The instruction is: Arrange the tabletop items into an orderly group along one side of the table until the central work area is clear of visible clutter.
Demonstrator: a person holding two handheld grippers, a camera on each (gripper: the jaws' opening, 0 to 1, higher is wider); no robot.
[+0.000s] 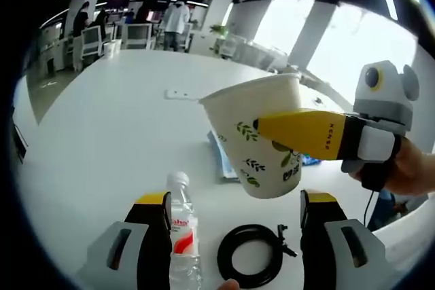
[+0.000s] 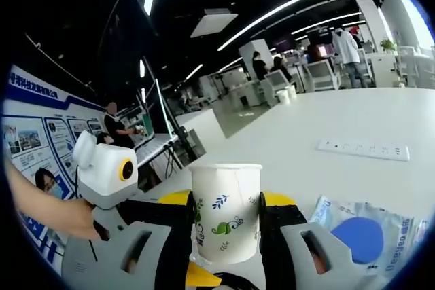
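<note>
A white paper cup [image 1: 262,137] printed with green leaves hangs tilted above the white table [image 1: 102,140], with my right gripper [image 1: 262,130] shut on it from the right. In the right gripper view the same cup [image 2: 224,212] stands upright between the two jaws of the right gripper [image 2: 224,202]. My left gripper [image 1: 234,219] is open low over the table. A clear water bottle [image 1: 182,236] with a red label lies right beside its left jaw. A coiled black cable [image 1: 251,256] lies between the jaws.
A flat plastic packet [image 1: 221,157] with a blue disc [image 2: 360,232] lies behind the cup. A white power strip [image 1: 180,94] lies farther out on the table [image 2: 326,120]. A hand [image 2: 47,212] shows at the left. Chairs and people are far behind.
</note>
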